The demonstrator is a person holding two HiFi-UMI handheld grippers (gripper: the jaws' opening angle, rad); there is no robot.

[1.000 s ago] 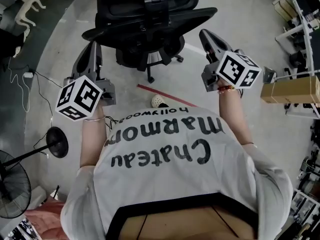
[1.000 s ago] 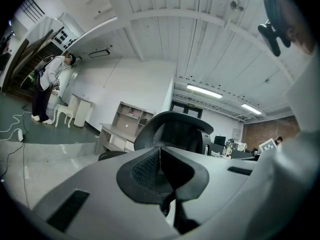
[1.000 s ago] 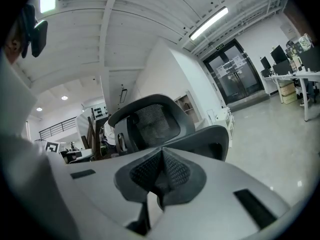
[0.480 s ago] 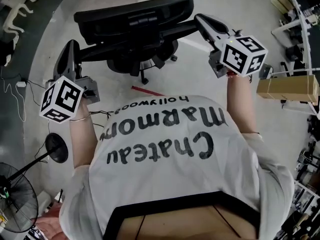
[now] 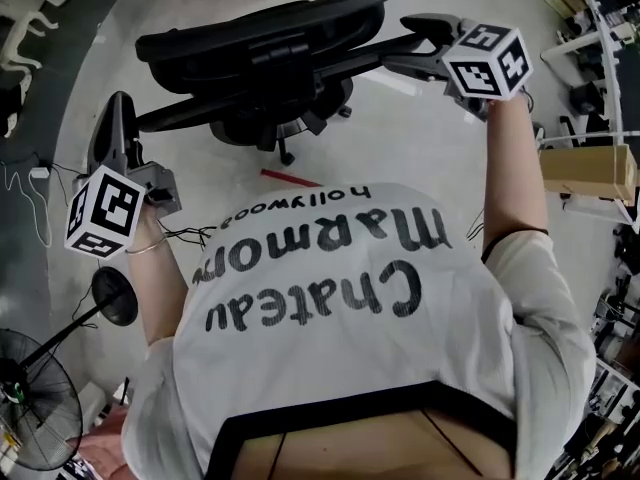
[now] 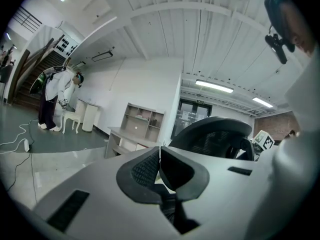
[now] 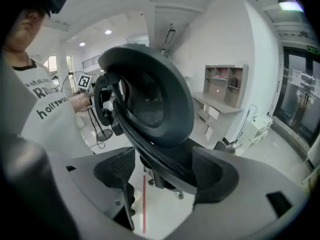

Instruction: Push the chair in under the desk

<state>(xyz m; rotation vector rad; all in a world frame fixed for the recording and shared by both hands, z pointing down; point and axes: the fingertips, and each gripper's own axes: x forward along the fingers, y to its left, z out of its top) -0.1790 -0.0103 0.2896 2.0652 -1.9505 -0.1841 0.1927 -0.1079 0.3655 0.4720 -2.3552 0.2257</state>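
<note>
A black mesh office chair (image 5: 270,43) stands on the grey floor ahead of me, its backrest toward me. My right gripper (image 5: 415,46) reaches the backrest's right end. Its jaws have just been opening, and the backrest's dark rim (image 7: 150,149) runs between the fingers (image 7: 117,166) without being pressed. In the right gripper view the right gripper (image 7: 165,169) frames the chair (image 7: 150,94) from close up. My left gripper (image 5: 112,113) is held left of the chair, apart from it, shut and empty. In the left gripper view the left gripper (image 6: 160,156) points past the chair back (image 6: 215,136).
A red strip (image 5: 290,178) lies on the floor under the chair. A fan (image 5: 30,408) and a round stand base (image 5: 113,296) are at my left, with cables. A cardboard box (image 5: 590,173) and desks are at right. A shelf unit (image 6: 135,126) and a person (image 6: 55,96) stand far off.
My right gripper has swung up and rolled over to the chair's backrest, and its jaws have opened around the rim. My left gripper has drifted left, still shut. The chair looks turned.
</note>
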